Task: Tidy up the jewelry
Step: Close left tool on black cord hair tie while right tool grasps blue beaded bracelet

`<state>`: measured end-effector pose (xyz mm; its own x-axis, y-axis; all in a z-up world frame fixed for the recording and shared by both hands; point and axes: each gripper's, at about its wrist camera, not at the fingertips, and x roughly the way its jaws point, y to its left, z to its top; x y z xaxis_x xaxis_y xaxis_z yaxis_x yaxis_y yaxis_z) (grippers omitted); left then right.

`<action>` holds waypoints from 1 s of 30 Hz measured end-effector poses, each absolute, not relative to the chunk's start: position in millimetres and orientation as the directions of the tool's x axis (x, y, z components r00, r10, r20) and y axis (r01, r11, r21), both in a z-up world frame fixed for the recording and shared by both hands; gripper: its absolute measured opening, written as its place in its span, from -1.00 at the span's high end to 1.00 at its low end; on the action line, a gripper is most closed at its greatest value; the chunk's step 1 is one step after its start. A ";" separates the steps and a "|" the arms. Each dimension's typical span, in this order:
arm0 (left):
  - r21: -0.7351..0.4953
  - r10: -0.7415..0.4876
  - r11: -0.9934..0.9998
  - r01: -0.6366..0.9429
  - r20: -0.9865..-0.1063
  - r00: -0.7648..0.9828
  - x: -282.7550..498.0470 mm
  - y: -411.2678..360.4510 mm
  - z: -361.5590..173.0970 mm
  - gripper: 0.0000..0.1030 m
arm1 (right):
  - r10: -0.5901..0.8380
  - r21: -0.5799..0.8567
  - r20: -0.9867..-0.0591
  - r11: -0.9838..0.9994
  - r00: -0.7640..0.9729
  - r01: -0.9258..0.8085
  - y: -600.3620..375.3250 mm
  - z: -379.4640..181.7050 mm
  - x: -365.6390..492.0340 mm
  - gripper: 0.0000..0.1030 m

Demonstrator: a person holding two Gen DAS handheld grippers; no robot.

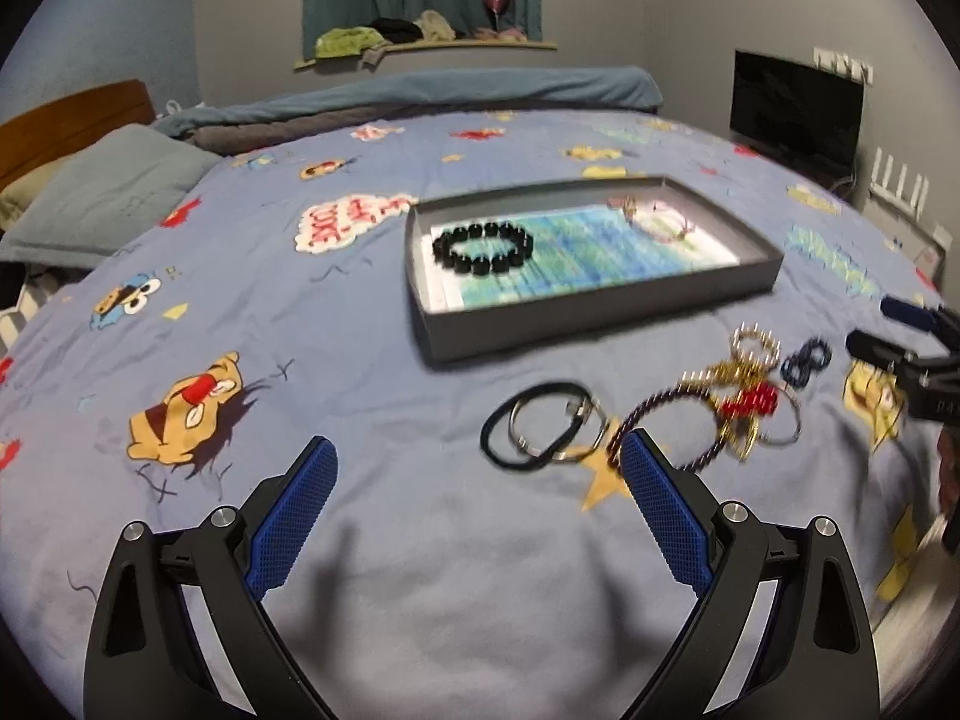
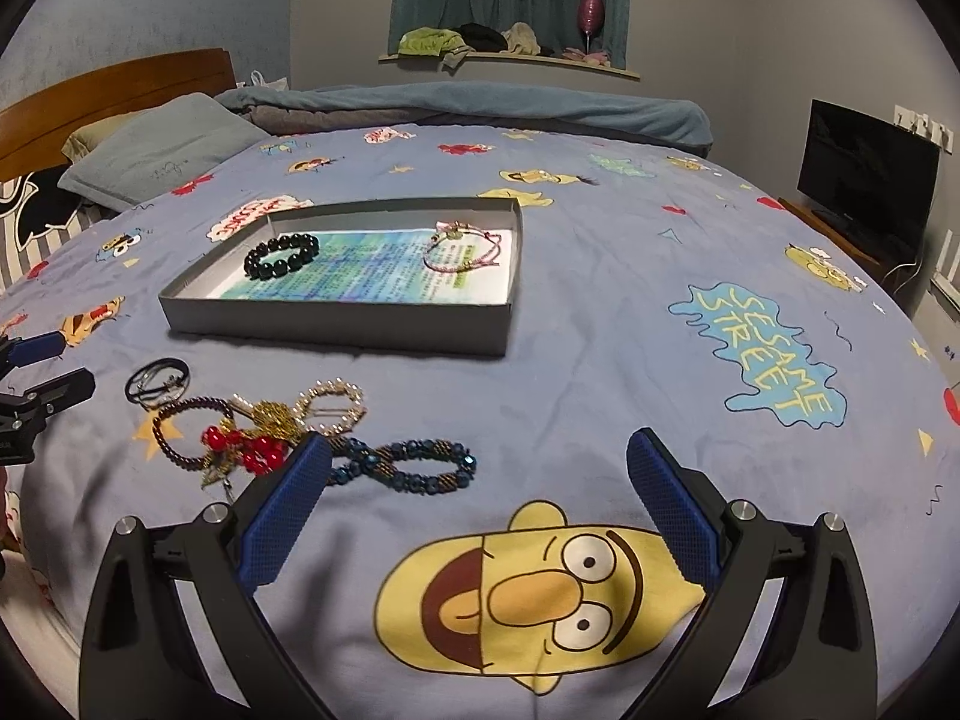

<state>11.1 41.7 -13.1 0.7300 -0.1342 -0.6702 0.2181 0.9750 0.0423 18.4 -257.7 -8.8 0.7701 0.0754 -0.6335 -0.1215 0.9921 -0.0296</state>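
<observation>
— How many boxes sit on the bedspread?

— One shallow grey cardboard tray (image 2: 336, 324).

— And what does it hold?

— Two bracelets: one of round black beads (image 2: 282, 256) and one thin pink cord bracelet (image 2: 459, 252), on a single blue-green printed sheet (image 2: 372, 279).

— How many pieces lie outside the tray?

— Six can be told apart. One black elastic loop with a thin silver bangle (image 2: 157, 383), counted as two. One dark purple beaded bracelet (image 2: 180, 429). One pearl-studded gold clip (image 2: 333, 405). One gold ornament with red beads (image 2: 249, 444). One blue beaded strand twisted into a figure eight (image 2: 408, 465).

— Any more silver rings in the pile?

— The left wrist view is too blurred to count them.

— Pillows?

— One grey-blue pillow (image 2: 162, 150).
</observation>
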 end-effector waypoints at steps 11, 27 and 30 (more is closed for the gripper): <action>0.011 -0.191 0.960 0.281 -0.704 0.684 21.4 38.7 -29.6 -0.71 | 0.109 -0.024 -0.652 0.986 0.750 -0.164 -255.3 -16.5 25.9 -0.89; -0.069 -0.210 0.969 0.238 -0.739 0.640 57.0 47.0 -43.3 0.77 | 0.118 -0.015 -0.659 0.985 0.743 -0.169 -250.6 -20.0 33.7 -0.75; -0.040 -0.203 0.964 0.263 -0.749 0.630 55.7 41.8 -46.8 0.93 | 0.117 0.004 -0.666 0.988 0.736 -0.153 -256.7 -20.4 36.2 -0.51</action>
<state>55.7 41.8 -46.8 0.6304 -0.2032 -0.7492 0.2627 0.9640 -0.0404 36.2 -256.7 -20.4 0.7365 0.1167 -0.6663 -0.1526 0.9883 0.0044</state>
